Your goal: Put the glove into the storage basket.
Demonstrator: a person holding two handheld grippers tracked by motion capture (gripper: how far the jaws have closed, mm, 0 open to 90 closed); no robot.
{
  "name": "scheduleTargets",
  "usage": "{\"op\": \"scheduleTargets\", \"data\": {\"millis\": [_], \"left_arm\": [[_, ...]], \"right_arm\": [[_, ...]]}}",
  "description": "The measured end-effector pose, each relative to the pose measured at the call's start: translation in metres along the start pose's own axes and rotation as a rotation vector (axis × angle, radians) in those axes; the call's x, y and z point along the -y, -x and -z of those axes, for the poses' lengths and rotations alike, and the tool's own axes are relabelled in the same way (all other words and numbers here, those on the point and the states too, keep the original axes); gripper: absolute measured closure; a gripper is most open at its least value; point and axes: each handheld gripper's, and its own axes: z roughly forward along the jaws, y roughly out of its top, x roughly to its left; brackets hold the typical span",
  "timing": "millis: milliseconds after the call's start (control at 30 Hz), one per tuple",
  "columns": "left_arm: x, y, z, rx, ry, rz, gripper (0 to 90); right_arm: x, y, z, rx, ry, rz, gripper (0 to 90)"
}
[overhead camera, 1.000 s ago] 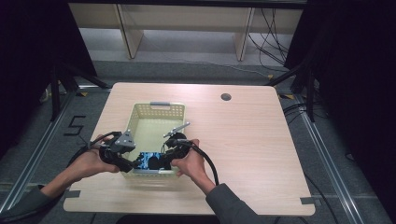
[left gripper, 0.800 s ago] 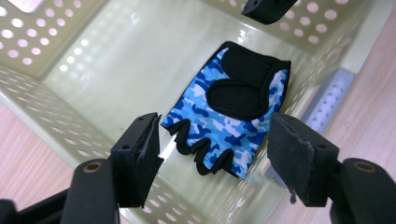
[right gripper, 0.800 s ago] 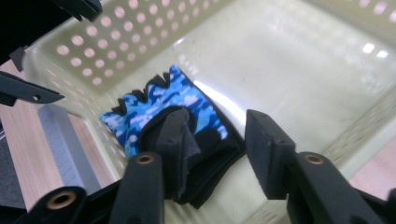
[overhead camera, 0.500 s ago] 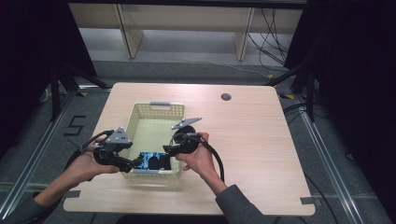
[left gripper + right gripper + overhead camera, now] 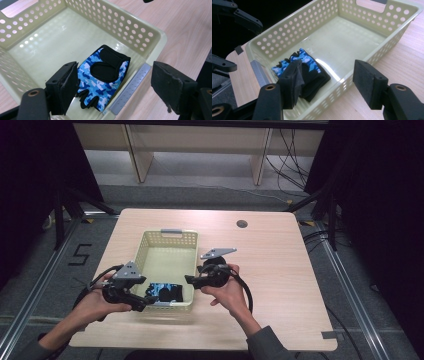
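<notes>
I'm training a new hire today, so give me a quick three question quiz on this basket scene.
1. True or false: the glove lies inside the basket.
2. How do the left tool and right tool stand? A) both open B) both shut C) one shut on the glove
3. Fill in: the glove's pattern is black and ____ camouflage.

Key: 1 true; 2 A; 3 blue.
</notes>
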Motion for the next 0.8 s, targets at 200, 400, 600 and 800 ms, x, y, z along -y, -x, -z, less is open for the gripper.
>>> {"op": "scheduleTargets", "data": {"millis": [200, 400, 600, 800], "left_arm": [[0.000, 0.008, 0.002, 0.017, 0.027, 0.018, 20.5], [0.000, 0.019, 0.003, 0.036, 0.055, 0.017, 19.4], [0.001, 0.024, -0.001, 0.040, 0.059, 0.007, 18.9], [0.003, 0.030, -0.006, 0.069, 0.102, 0.024, 19.1]], "right_arm": [[0.006, 0.005, 0.007, -0.005, 0.027, -0.014, 39.7], [0.012, 0.008, 0.020, -0.009, 0.068, -0.030, 37.4], [0.017, 0.009, 0.028, -0.008, 0.101, -0.026, 35.9], [0.029, 0.011, 0.035, -0.001, 0.108, -0.024, 35.2]]}}
